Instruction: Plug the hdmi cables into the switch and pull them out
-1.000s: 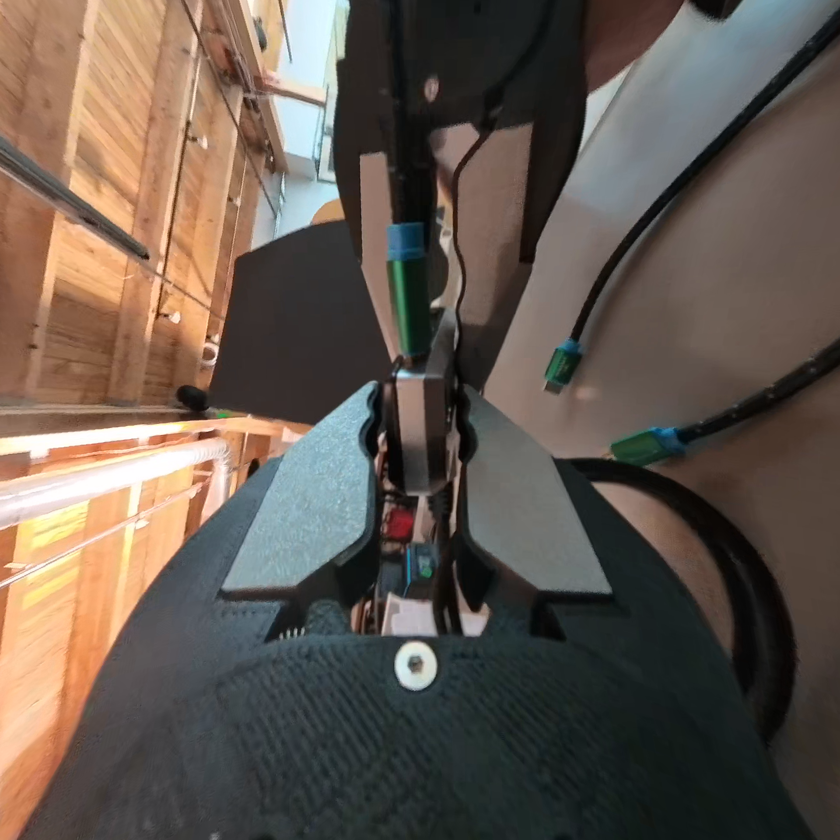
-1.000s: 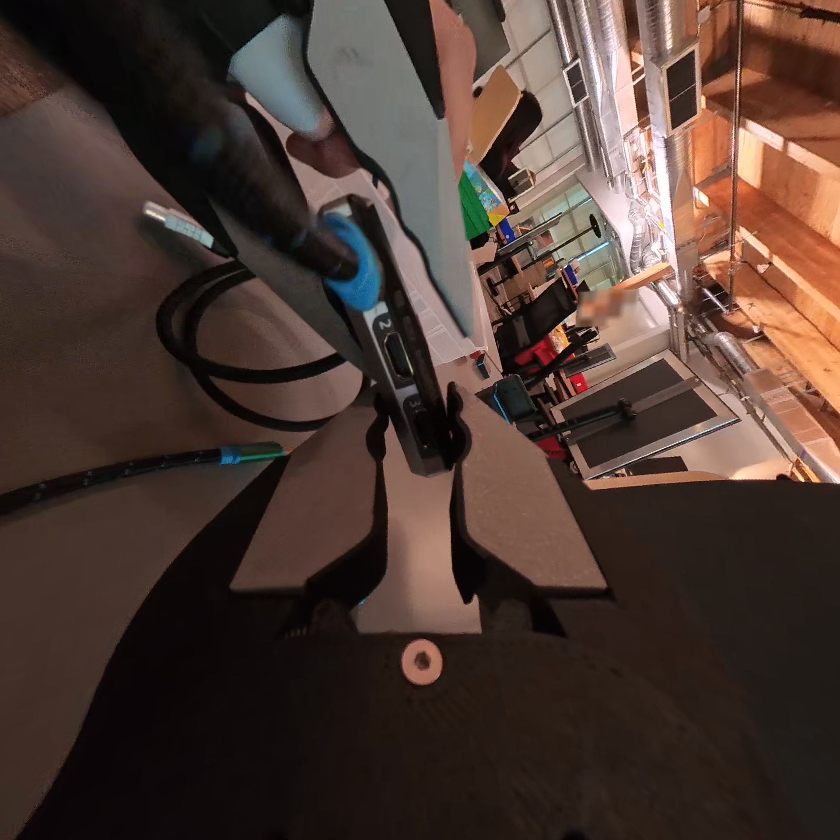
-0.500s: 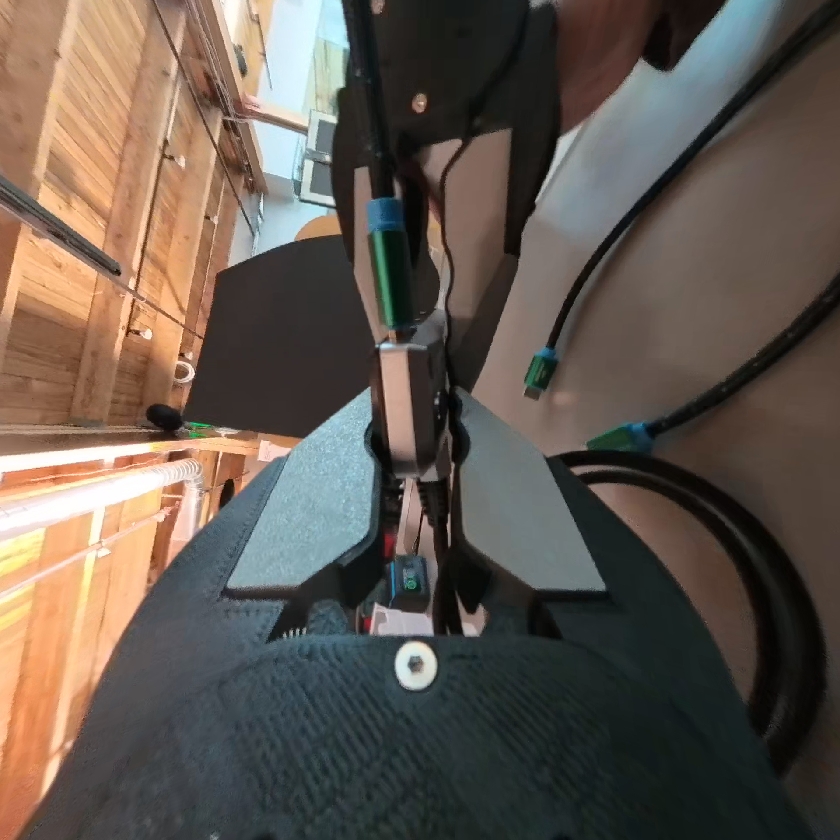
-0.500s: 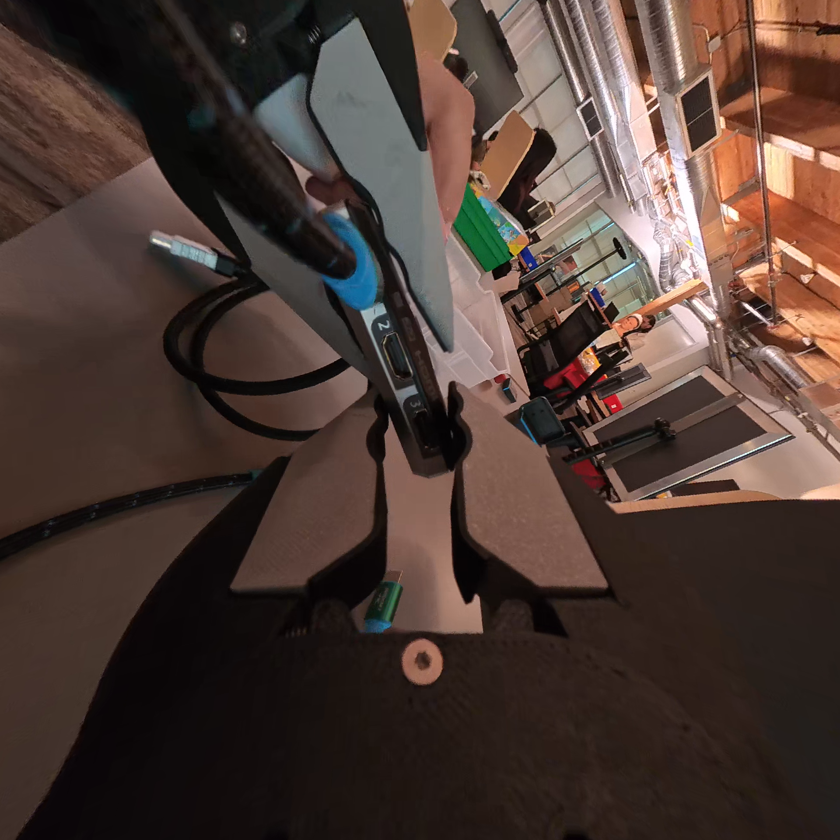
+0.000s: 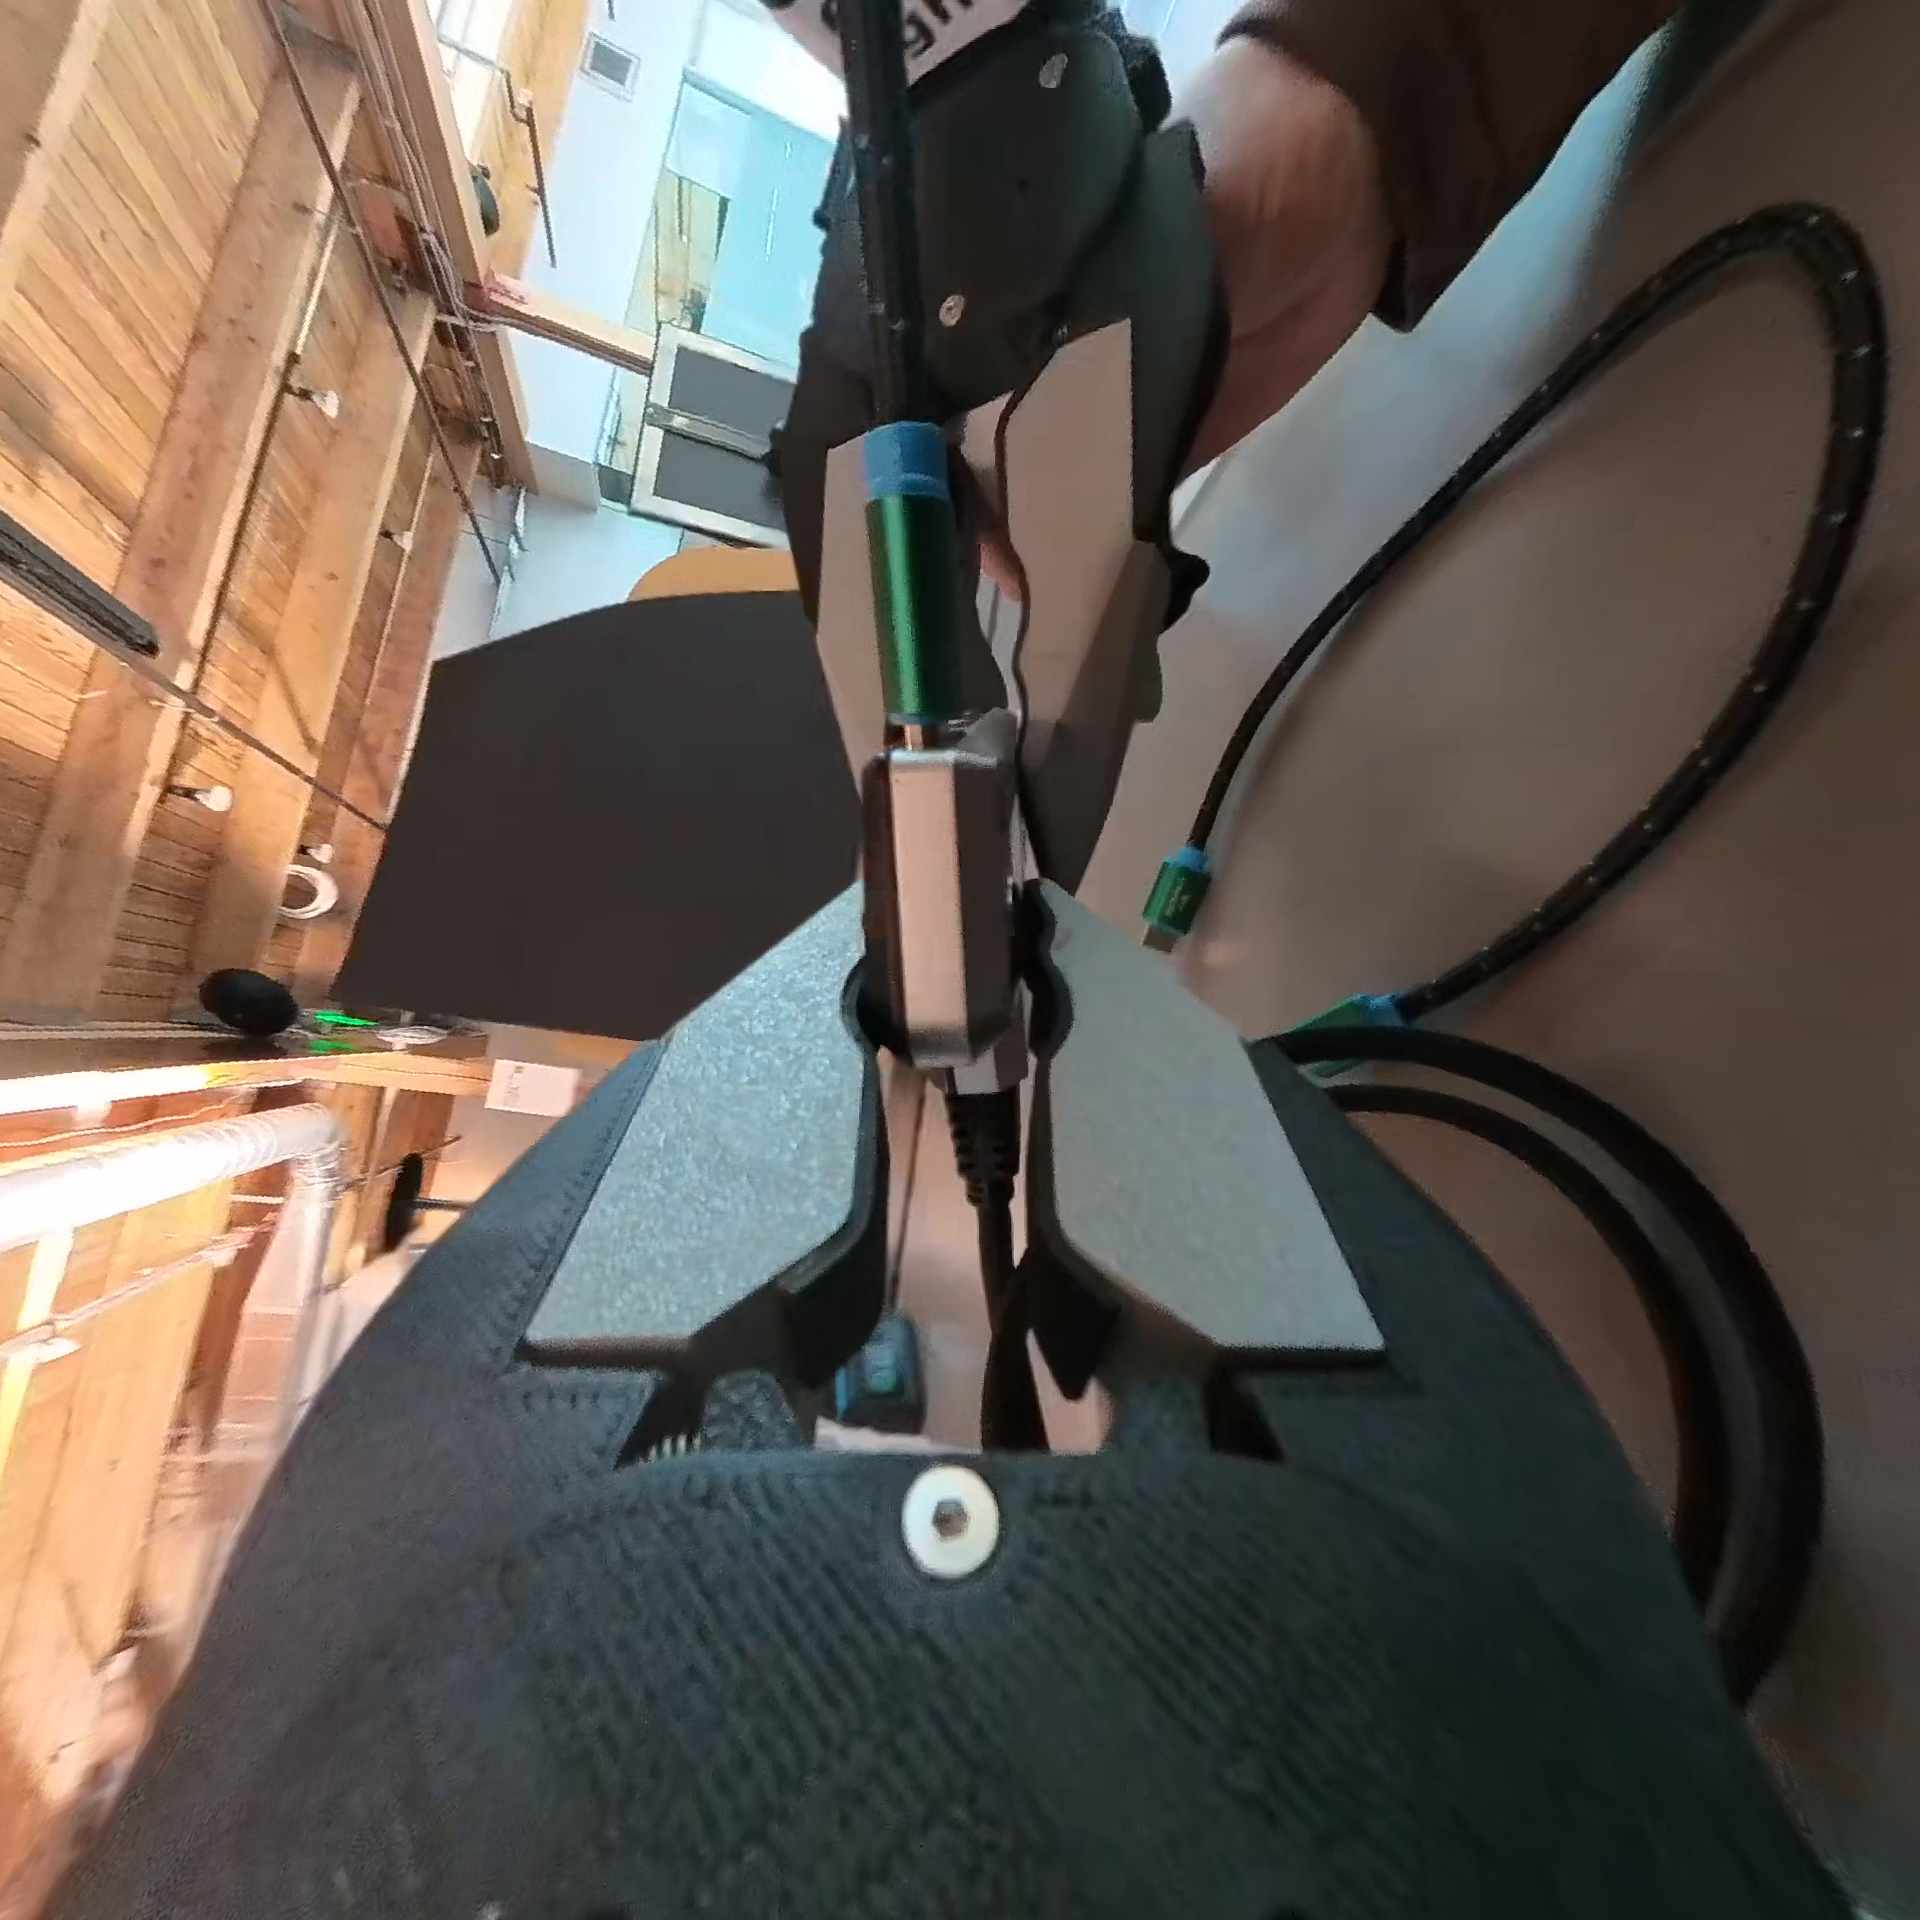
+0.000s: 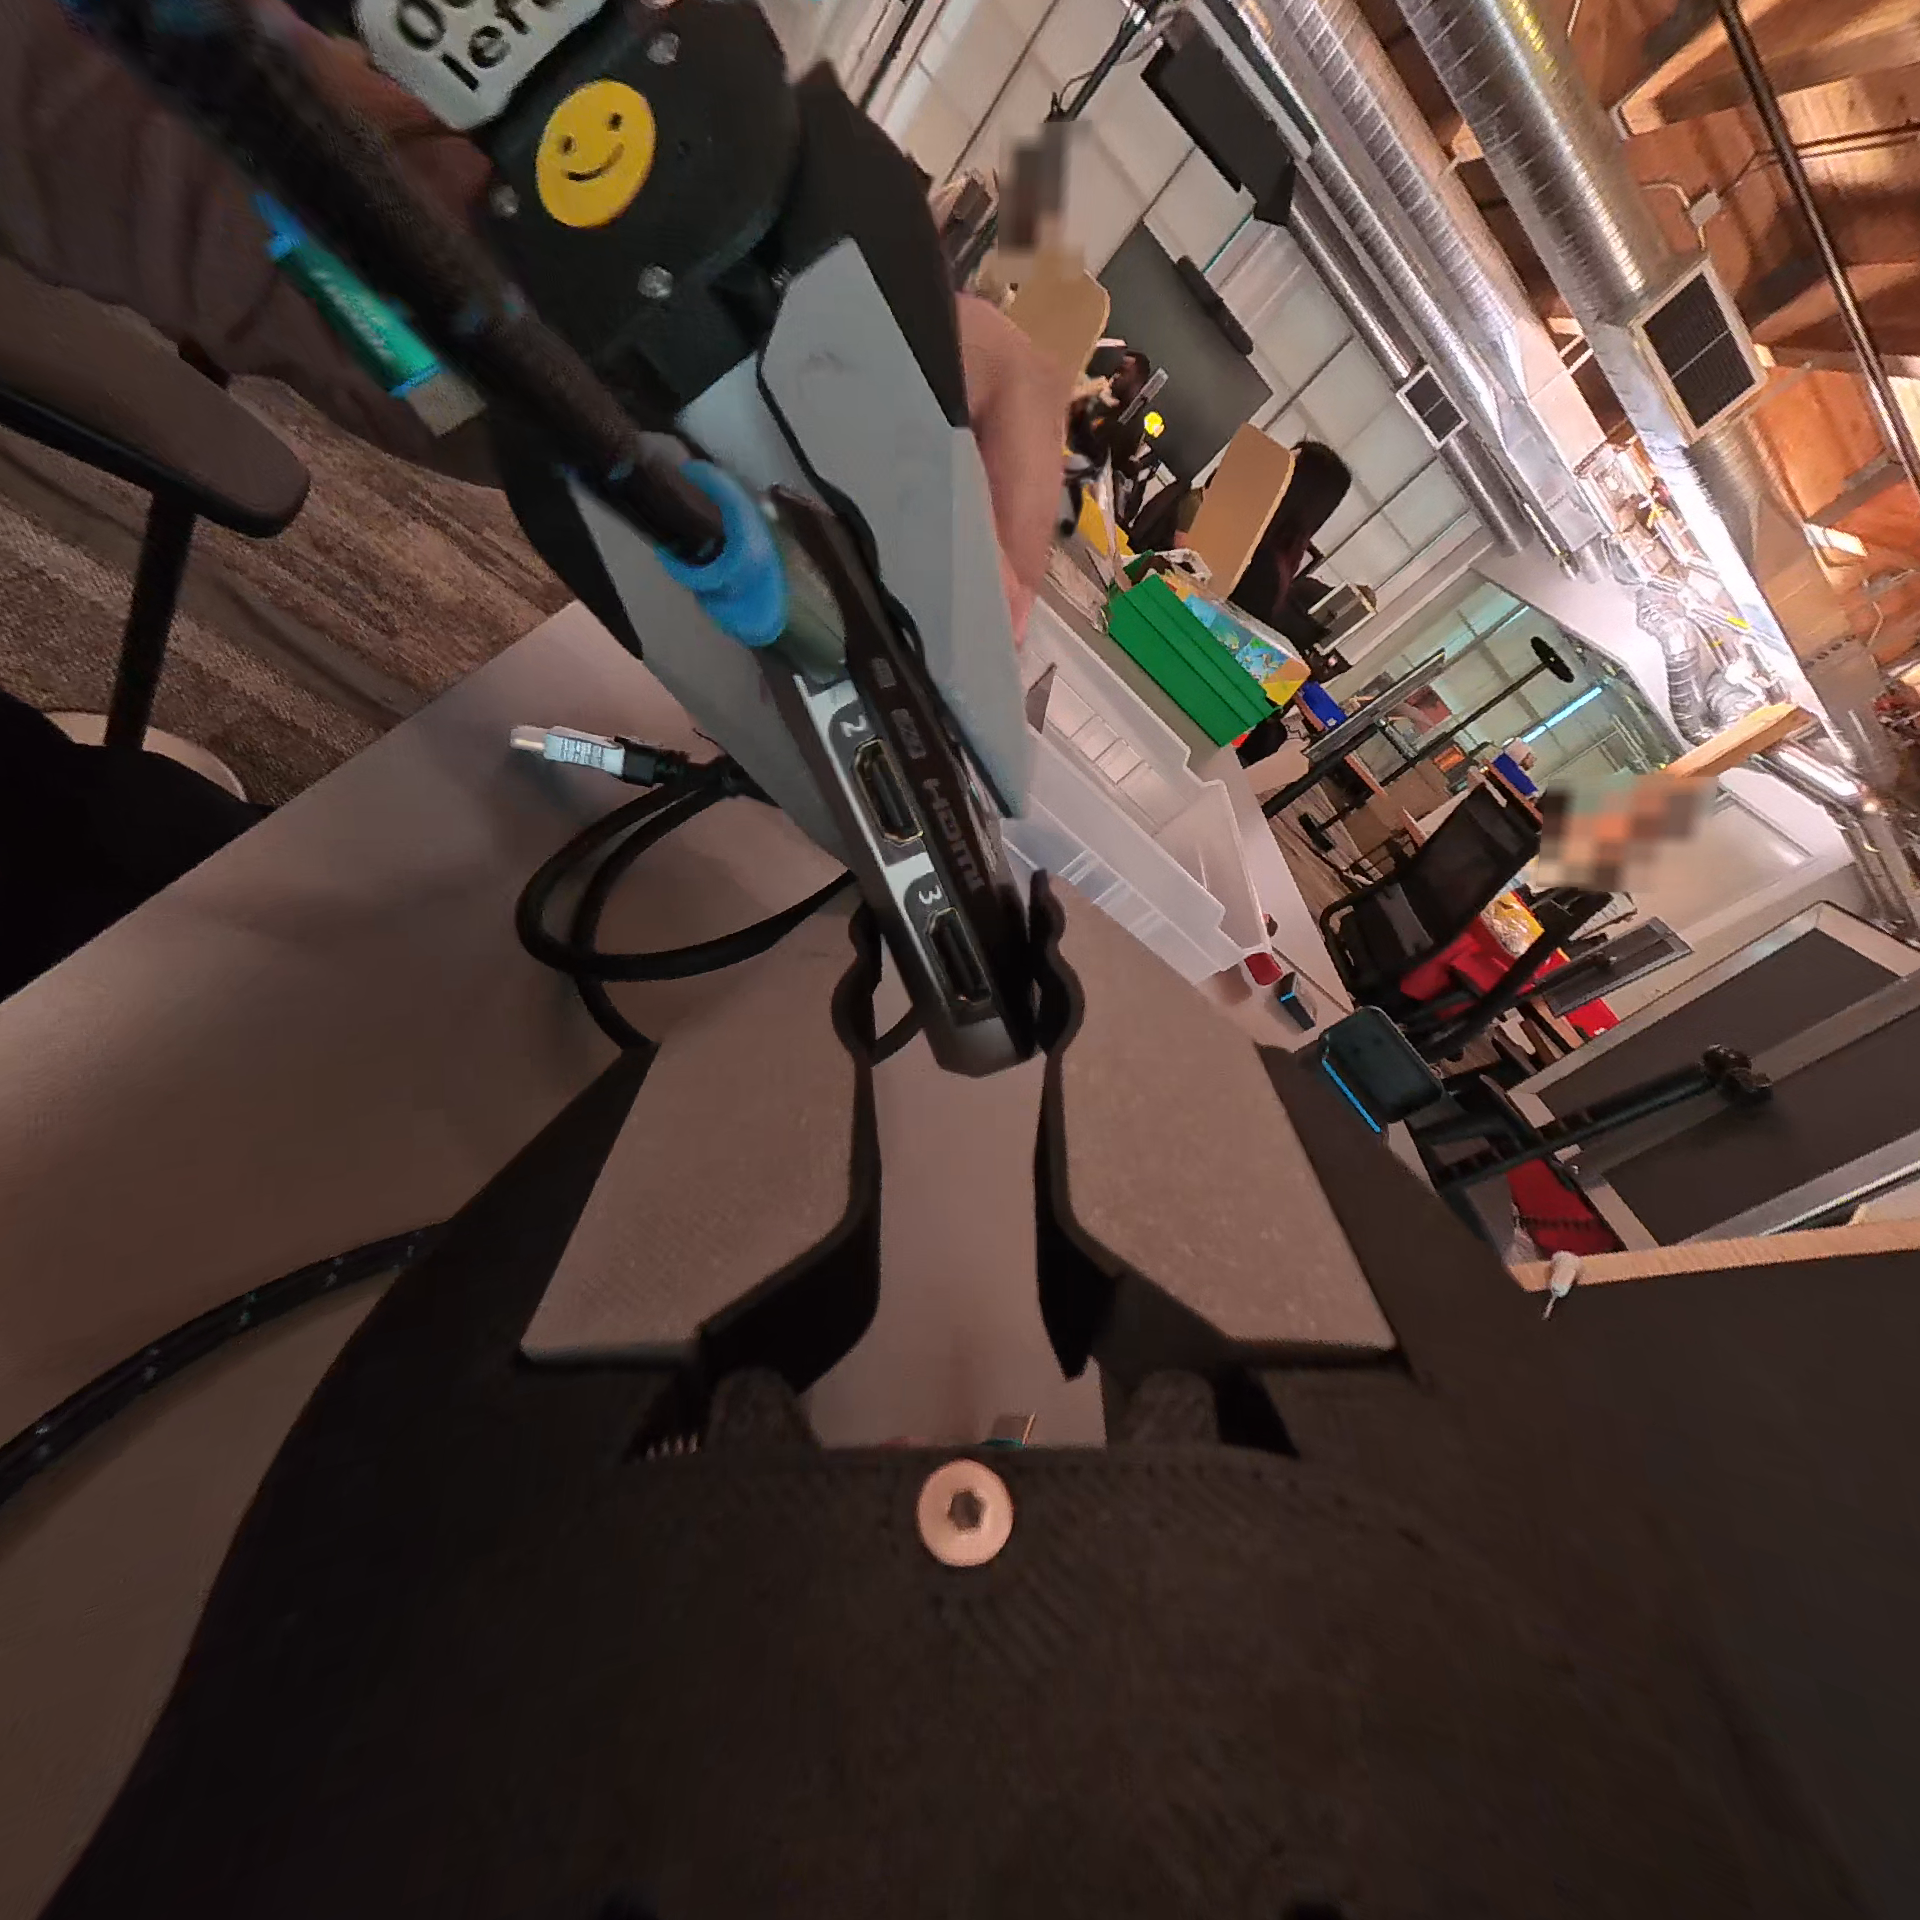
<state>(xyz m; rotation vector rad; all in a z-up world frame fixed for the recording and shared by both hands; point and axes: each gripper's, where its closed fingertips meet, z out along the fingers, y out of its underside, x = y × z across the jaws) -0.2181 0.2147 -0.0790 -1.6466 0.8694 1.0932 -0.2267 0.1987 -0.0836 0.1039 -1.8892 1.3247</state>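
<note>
I have both claws clamped on the HDMI switch (image 5: 935, 883), held in the air above the tan bench (image 5: 1558, 831). Loose black braided HDMI cables (image 6: 244, 1314) curl over the bench. The left claw (image 5: 951, 966) pinches the end where the switch's own lead comes out; the right claw (image 6: 951, 977) pinches the opposite end. One green plug (image 5: 914, 603) with a blue collar is seated in the switch, and two ports (image 6: 883, 805) beside it stand empty. A spare green connector (image 5: 1176, 902) lies on the bench.

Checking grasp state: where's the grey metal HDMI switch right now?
The grey metal HDMI switch is held off the table, clamped between both hand-held grippers, left and right, with a green-shelled HDMI plug seated in its far port.
</note>
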